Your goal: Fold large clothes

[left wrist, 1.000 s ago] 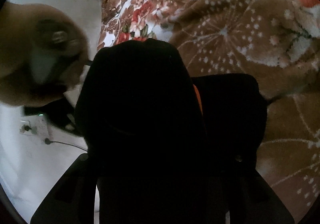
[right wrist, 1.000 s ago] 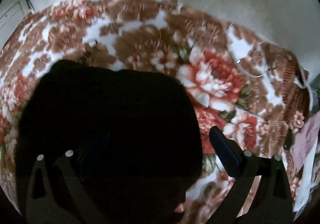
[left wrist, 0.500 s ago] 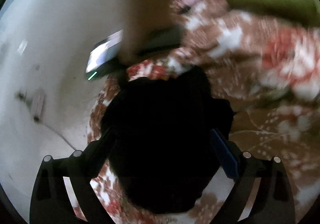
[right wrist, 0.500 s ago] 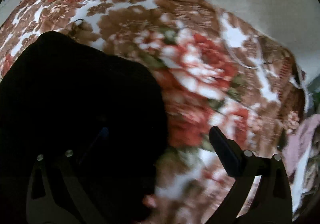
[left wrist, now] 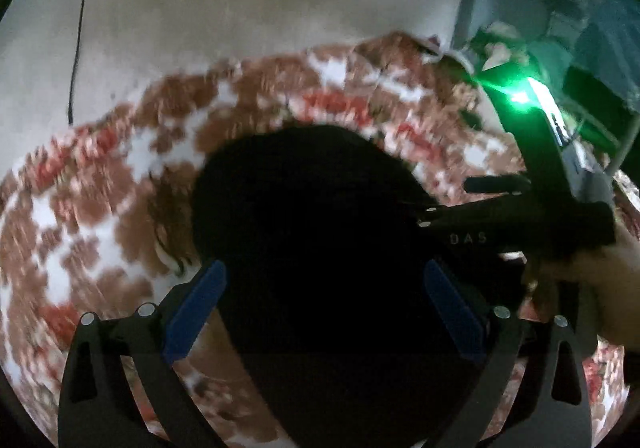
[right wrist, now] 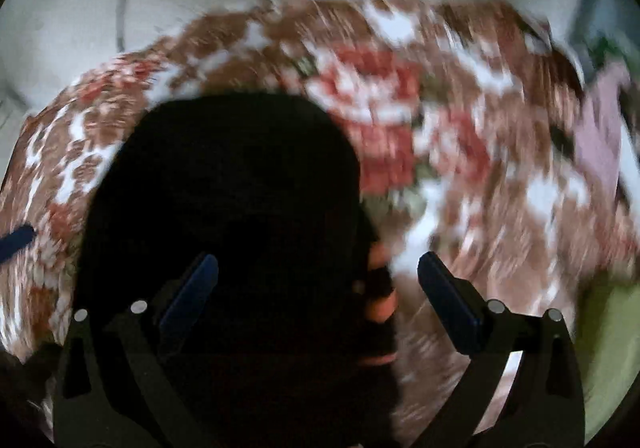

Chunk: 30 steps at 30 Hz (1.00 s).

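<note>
Grippers, left (left wrist: 324, 308) and right (right wrist: 318, 296), both spread wide and gripping nothing, straddle a black fabric garment (left wrist: 312, 216) on a brown-and-red floral blanket (right wrist: 460, 136).

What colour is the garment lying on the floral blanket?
Black: the garment looks plain and dark against the brown, red and white floral blanket, best seen from the right wrist.

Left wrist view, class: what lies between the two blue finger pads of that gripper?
The black garment fills the gap between the pads of the left gripper, lying on the floral blanket. The jaws stand wide apart.
</note>
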Motion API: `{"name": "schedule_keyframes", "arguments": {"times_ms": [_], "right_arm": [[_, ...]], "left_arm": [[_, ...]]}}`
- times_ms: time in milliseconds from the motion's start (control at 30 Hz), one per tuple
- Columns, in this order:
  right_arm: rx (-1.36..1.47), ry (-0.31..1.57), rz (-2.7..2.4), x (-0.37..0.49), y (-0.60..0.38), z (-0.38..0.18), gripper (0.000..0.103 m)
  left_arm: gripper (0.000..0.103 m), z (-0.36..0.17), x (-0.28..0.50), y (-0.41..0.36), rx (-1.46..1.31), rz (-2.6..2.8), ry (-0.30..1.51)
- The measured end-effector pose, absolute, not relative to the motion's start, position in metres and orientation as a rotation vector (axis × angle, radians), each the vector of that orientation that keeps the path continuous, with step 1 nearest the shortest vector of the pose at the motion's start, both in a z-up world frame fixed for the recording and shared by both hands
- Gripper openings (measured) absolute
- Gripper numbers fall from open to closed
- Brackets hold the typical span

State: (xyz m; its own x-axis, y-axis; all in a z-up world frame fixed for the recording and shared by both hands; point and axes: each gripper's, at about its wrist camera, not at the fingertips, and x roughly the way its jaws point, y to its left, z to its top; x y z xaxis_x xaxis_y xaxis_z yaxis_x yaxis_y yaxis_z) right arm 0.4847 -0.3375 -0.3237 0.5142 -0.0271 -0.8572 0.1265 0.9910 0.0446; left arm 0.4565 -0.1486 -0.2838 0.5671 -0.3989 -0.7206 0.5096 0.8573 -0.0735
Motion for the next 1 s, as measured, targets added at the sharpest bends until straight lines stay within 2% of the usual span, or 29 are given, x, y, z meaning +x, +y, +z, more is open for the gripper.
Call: {"name": "schedule_keyframes", "arguments": {"times_ms": [100,167,300,433,567,700,1000], "right_arm": [[0.092,1.029,-0.102,0.484,-0.342,-0.347,0.098],[0.05,0.997,-0.084,0.479,-0.348,-0.353,0.098],[0.029,0.982,-0.029,0.47,-0.366,-0.354,0.098],[-0.019,0.998,-0.076,0.456,-0.373,-0.335,0.098],[0.063,0.982,-0.039,0.44,-0.371,-0.295,0.098],[0.109,0.976,0.034,0.434,-0.357,-0.276,0.098],[0.105,1.092,0.071,0.431,-0.348,-0.336,0.098]], "left_arm": [[0.098,-0.313,0.461,-0.148,0.145,-0.479,0.867],[0.099,-0.329,0.469,-0.129,0.049,-0.479,0.924],[0.099,-0.336,0.471,-0.105,-0.006,-0.482,0.953],[0.098,-0.314,0.462,-0.109,0.081,-0.406,0.935],[0.097,-0.264,0.453,-0.102,-0.004,-0.391,0.871],[0.097,-0.247,0.444,-0.115,-0.043,-0.457,0.863],[0.097,-0.311,0.437,-0.144,0.06,-0.483,0.985]]}}
